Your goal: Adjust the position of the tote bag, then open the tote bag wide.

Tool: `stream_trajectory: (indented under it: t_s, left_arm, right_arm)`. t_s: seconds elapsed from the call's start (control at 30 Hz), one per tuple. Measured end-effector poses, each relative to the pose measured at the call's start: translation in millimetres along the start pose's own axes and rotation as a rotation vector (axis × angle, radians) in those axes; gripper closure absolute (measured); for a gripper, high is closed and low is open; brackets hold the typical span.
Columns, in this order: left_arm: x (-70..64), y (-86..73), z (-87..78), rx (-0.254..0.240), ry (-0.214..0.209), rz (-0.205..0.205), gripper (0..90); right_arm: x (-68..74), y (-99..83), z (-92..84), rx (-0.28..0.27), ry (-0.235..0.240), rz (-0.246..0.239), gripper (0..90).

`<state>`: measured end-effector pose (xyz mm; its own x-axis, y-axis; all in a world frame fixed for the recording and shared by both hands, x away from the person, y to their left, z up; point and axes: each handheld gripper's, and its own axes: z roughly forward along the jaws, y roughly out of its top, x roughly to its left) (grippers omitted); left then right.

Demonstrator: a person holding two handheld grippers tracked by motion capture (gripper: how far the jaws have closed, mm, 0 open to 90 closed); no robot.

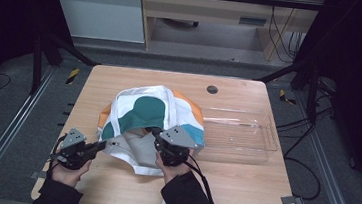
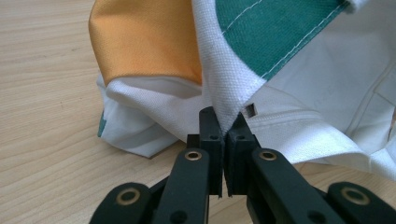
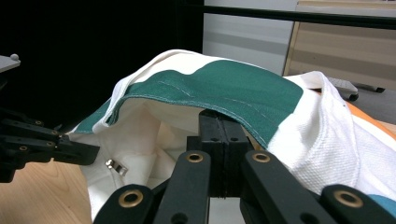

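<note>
You have a white bag [image 1: 149, 124] with green, orange and teal patches lying near the middle of the wooden table [image 1: 241, 188], its open mouth turned toward you. Your left gripper [image 1: 100, 146] sits low at the bag's near left corner with its jaws pinched tight on a fold of white fabric; in the left gripper view that fold [image 2: 226, 88] rises straight out from between the closed jaws, with the orange patch [image 2: 144, 42] just beside it on the left and the green patch [image 2: 275, 28] above right. Your right gripper [image 1: 157, 136] is at the mouth of the bag, clamped on the upper rim; in the right gripper view the green-edged rim [image 3: 219, 88] drapes over the closed jaws and is lifted off the table, so the pale inside [image 3: 140, 140] of the bag shows beneath it. A small metal clasp [image 3: 114, 166] hangs inside near the lower left. A clear plastic tray [image 1: 246, 133] lies on the table just right of the bag, touching or nearly touching its edge.
</note>
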<state>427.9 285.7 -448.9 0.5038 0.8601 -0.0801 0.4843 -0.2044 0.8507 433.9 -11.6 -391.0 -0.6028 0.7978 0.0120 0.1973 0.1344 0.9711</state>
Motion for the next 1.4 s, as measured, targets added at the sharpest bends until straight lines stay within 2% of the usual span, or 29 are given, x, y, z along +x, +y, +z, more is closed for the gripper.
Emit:
stream_trajectory:
  t_s: [0.23,0.33,0.37,0.43,0.53,0.67,0.8,0.93,1.1,1.2,1.33,1.4]
  left_arm:
    - [-0.9,-0.2,-1.0,-0.007,-0.007,0.004,87.4]
    - [-0.9,0.3,-2.6,-0.03,-0.006,-0.005,86.7]
    - [-1.4,1.7,-5.2,-0.055,-0.01,-0.006,82.8]
    - [-2.5,3.9,-8.5,-0.079,0.008,0.001,72.2]
    - [-2.8,5.0,-15.5,-0.112,0.022,0.008,61.2]
    - [-3.0,5.3,-20.7,-0.128,0.013,-0.011,48.1]
    - [-4.3,8.5,-26.1,-0.132,0.029,-0.02,41.5]
    - [-5.6,14.5,-32.5,-0.15,0.027,-0.027,41.9]
    - [-14.9,22.8,-39.1,-0.169,0.021,0.016,42.2]
    - [-19.7,29.5,-44.0,-0.191,0.018,0.023,39.8]
    - [-26.2,37.8,-46.3,-0.189,-0.001,0.029,38.0]
    - [-29.4,42.0,-46.8,-0.195,0.005,0.041,38.0]
  right_arm:
    - [-3.6,4.1,3.0,0.002,-0.001,0.002,90.0]
    - [-4.1,4.9,4.3,0.006,-0.003,-0.003,90.0]
    - [-4.8,5.2,5.2,0.009,-0.005,-0.001,90.0]
    - [-5.8,5.0,6.3,0.015,-0.006,0.006,90.0]
    - [-7.0,5.1,6.6,0.018,-0.006,0.007,90.0]
    - [-7.7,6.1,6.8,0.017,-0.006,0.004,90.0]
    - [-7.9,6.6,6.8,0.019,-0.006,0.009,90.0]
    - [-8.9,7.2,6.2,0.019,-0.007,0.003,90.0]
    - [-9.3,8.6,6.0,0.019,-0.009,0.003,90.0]
    - [-9.1,7.8,6.1,0.02,-0.008,0.002,90.0]
    - [-10.1,8.3,5.6,0.022,-0.005,0.005,90.0]
    - [-10.5,8.3,5.3,0.02,-0.003,0.005,90.0]
